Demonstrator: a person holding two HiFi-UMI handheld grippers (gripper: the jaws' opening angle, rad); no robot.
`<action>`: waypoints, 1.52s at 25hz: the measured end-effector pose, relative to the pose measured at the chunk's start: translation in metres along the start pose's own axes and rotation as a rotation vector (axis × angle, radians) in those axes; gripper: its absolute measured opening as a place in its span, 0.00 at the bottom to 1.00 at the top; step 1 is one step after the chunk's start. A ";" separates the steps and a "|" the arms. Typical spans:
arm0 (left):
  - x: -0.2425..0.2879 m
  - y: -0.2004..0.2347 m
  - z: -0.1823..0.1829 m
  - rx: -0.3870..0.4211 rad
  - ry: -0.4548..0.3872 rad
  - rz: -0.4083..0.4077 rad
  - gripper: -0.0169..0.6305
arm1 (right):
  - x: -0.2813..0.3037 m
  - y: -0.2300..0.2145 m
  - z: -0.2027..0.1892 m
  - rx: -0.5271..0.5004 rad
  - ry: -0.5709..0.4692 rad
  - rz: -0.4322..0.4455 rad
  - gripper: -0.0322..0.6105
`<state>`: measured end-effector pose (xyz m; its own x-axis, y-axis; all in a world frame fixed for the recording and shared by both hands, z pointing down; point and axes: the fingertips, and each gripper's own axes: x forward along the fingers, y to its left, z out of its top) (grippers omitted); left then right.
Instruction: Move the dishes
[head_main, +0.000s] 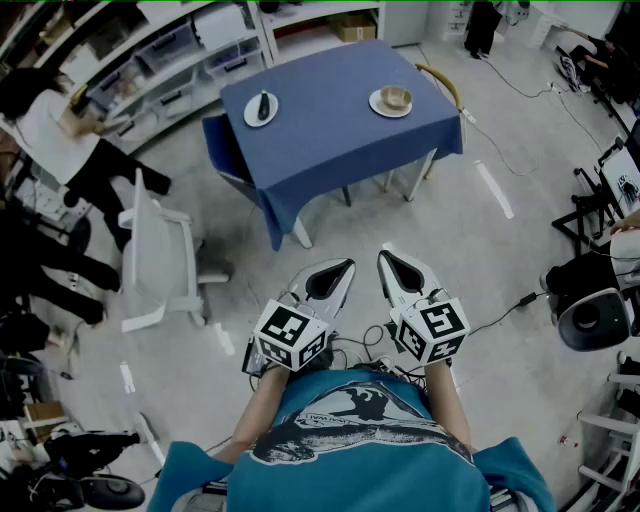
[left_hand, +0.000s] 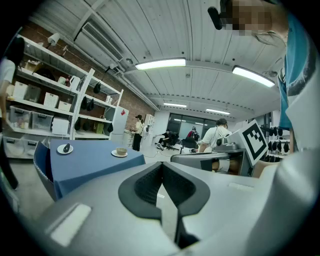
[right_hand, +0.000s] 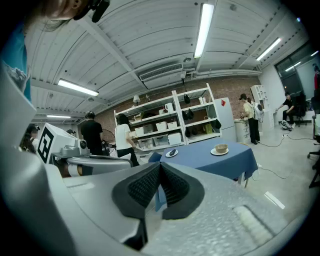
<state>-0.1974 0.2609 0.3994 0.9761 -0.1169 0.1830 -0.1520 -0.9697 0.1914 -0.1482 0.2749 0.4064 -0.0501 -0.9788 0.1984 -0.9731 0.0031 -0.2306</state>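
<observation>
A blue-clothed table (head_main: 330, 140) stands some way ahead of me on the floor. On it, at the left, is a white plate with a dark object (head_main: 261, 108) (left_hand: 65, 148) (right_hand: 171, 153). At the right is a saucer with a beige cup (head_main: 390, 100) (left_hand: 120, 152) (right_hand: 220, 149). My left gripper (head_main: 345, 266) (left_hand: 161, 165) and right gripper (head_main: 385, 256) (right_hand: 160, 167) are held side by side near my chest, well short of the table. Both are shut with nothing between the jaws.
A white chair (head_main: 160, 255) stands at the left between me and the table. A blue chair (head_main: 222, 150) is tucked at the table's left, a wooden one (head_main: 445, 85) at its right. Shelving (head_main: 180, 50) lines the back. A person (head_main: 50, 120) bends at the left. Cables cross the floor.
</observation>
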 end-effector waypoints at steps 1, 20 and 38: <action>0.000 -0.001 0.000 -0.001 -0.001 -0.001 0.05 | -0.001 0.000 -0.001 0.002 -0.001 0.002 0.05; 0.022 -0.038 -0.013 0.004 0.046 -0.011 0.05 | -0.040 -0.021 -0.009 -0.019 -0.018 -0.009 0.06; 0.058 -0.100 -0.028 -0.061 0.049 -0.048 0.05 | -0.119 -0.066 -0.029 0.006 0.000 -0.083 0.06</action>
<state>-0.1302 0.3570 0.4183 0.9741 -0.0581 0.2185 -0.1153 -0.9590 0.2590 -0.0851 0.3969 0.4260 0.0307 -0.9758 0.2167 -0.9725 -0.0793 -0.2192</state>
